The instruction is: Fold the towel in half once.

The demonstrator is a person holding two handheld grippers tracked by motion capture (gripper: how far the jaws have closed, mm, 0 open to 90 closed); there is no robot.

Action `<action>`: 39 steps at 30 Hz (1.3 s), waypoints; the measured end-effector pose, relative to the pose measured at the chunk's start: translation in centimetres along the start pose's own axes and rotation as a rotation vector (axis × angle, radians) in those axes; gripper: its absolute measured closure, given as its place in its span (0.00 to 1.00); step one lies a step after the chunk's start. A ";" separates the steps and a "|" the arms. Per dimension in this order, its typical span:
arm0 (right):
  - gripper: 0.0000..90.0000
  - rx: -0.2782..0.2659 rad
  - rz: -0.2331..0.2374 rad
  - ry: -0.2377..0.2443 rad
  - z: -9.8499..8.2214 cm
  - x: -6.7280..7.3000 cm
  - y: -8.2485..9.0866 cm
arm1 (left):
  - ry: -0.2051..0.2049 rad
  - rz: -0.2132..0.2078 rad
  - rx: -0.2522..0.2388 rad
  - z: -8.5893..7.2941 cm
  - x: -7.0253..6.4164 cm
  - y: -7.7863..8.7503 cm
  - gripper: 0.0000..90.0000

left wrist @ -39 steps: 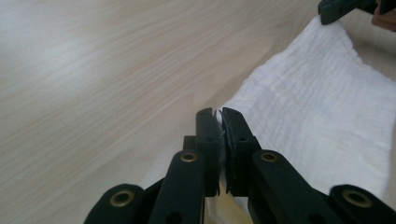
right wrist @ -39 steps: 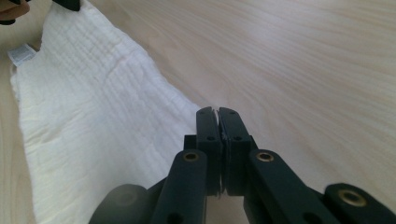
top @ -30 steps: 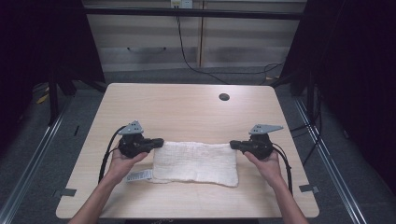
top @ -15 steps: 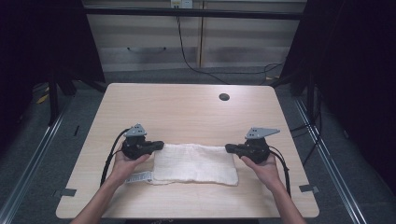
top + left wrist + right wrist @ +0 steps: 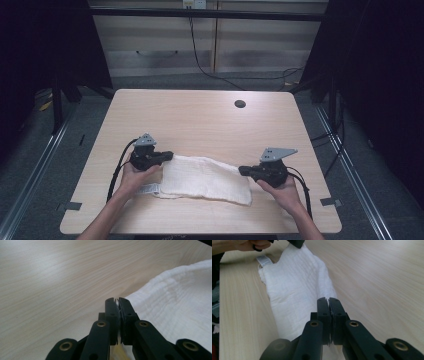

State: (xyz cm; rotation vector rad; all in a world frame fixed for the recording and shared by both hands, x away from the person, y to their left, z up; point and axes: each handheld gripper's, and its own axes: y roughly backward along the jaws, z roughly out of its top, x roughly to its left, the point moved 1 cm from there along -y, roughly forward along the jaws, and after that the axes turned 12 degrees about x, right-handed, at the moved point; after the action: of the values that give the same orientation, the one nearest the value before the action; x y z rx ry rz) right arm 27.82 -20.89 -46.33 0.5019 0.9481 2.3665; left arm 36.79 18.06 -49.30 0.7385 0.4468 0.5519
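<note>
From the high view, a white, crinkled cotton cloth (image 5: 205, 177) lay folded on the near half of the pale wooden table (image 5: 200, 120), a small label (image 5: 149, 189) showing at its left end. My left gripper (image 5: 169, 156) met the cloth's far left corner; my right gripper (image 5: 242, 170) sat at the cloth's right end, just beyond its far corner.

In the left gripper view, my jaws were pressed together at the cloth's (image 5: 175, 307) corner, though whether fabric lay between them I could not tell.

In the right gripper view, my jaws were likewise clenched over the cloth's (image 5: 294, 297) edge, the pinch itself hidden. If either bite was thin, a lift would likely have let that corner slip and the fold sag.
</note>
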 end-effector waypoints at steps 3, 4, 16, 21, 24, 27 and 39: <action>0.98 0.012 0.014 0.012 -0.3 0.8 0.0 | 0.004 0.005 -0.003 0.0 0.0 0.0 0.97; 0.98 0.009 0.018 0.013 -0.5 1.1 0.1 | 0.004 0.008 -0.005 0.0 0.0 0.1 0.97; 0.98 0.096 0.139 0.008 -2.3 3.5 -1.6 | 0.005 0.023 -0.012 0.1 -0.2 0.0 0.97; 0.98 0.163 0.163 0.002 -2.8 3.6 -2.9 | 0.004 0.017 -0.012 0.1 -0.2 0.0 0.97; 0.98 0.195 0.159 0.001 -3.1 3.6 -3.7 | 0.005 0.014 -0.021 0.2 -0.2 0.1 0.97; 0.98 0.202 0.149 -0.004 -2.9 3.4 -3.9 | 0.004 0.004 -0.036 0.4 -0.4 0.2 0.97; 0.98 0.213 0.039 -0.038 -1.1 0.4 -4.8 | -0.036 -0.026 -0.126 1.9 -2.2 1.5 0.96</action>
State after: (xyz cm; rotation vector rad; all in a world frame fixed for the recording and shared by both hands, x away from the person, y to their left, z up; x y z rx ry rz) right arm 28.56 -18.31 -50.50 0.6492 1.1893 2.2935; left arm 35.69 16.65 -46.55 0.6205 0.3841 0.5363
